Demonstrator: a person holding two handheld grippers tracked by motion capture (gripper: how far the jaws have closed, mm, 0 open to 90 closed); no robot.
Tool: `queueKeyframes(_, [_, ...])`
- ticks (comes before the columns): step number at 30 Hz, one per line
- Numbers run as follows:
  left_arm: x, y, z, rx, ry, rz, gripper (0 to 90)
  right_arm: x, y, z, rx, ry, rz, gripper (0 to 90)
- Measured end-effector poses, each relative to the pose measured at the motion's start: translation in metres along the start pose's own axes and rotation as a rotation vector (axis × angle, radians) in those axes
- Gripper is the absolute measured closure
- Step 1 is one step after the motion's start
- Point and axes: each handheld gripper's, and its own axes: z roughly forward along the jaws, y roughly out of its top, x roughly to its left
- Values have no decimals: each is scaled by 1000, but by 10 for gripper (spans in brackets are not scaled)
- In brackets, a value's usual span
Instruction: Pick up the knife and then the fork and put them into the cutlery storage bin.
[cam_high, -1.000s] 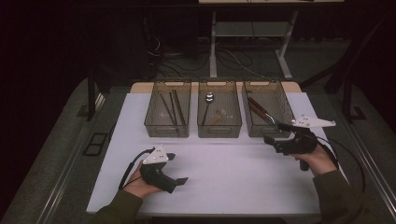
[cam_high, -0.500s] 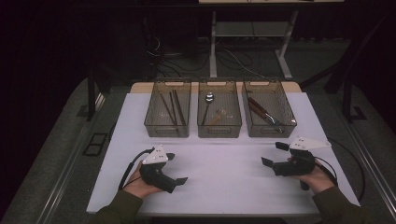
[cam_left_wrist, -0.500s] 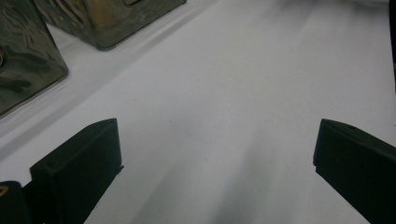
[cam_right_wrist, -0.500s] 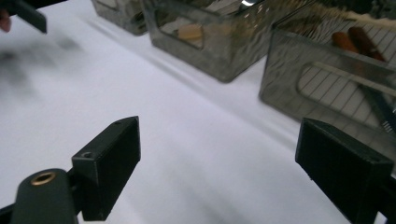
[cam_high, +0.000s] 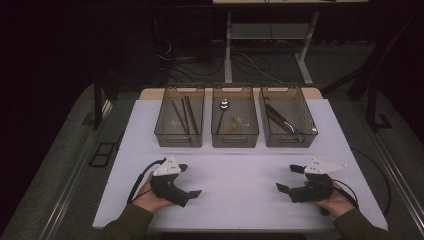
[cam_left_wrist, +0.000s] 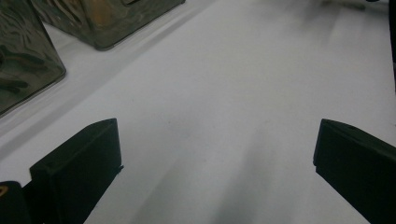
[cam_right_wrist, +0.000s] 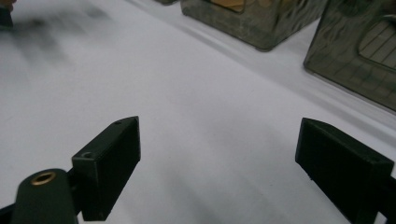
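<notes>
Both hands rest low on the near part of the white worktop (cam_high: 240, 170). The left tongs (cam_high: 186, 180) are wide open and hold nothing. The right tongs (cam_high: 290, 177) are wide open too, with nothing between them.

Three clear bins sit in a row on the far side. The left bin (cam_high: 179, 139) holds thin dark sticks. The middle bin (cam_high: 235, 139) holds a spoon (cam_high: 222, 112). The right bin (cam_high: 290, 140) holds dark tools, lying slanted from far-left to near-right.

Each bin lies straight ahead, away from the person. The left tongs are nearer the left bin, and the right tongs are nearer the right bin. The middle bin sits between them, so either hand could reach forward for it.
</notes>
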Motion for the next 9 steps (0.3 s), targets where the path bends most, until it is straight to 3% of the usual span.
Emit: queueKeyframes(9, [0,0,0,2,-1,3,0,1,-1,1,12,1,-9,137])
